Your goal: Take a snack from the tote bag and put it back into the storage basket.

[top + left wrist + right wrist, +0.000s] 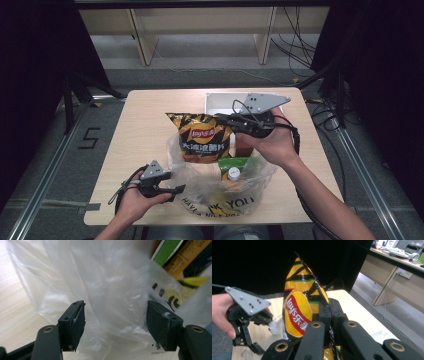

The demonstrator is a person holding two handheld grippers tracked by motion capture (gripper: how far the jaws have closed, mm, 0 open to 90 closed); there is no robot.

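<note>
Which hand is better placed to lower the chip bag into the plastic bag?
Right. Its hand-held gripper is already shut on the yellow-and-black Lay's chip bag, above the clear plastic shopping bag. The left hand-held gripper stands open at the plastic.

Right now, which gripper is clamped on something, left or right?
The right gripper: its jaws are shut on the edge of the Lay's chip bag. The left gripper stands open, with the clear plastic bag between its pads.

Glossy foil crisp bag (202, 136) – thin clear crinkled plastic bag (220, 192) – on matt pale wood-look table (145, 125)
</note>
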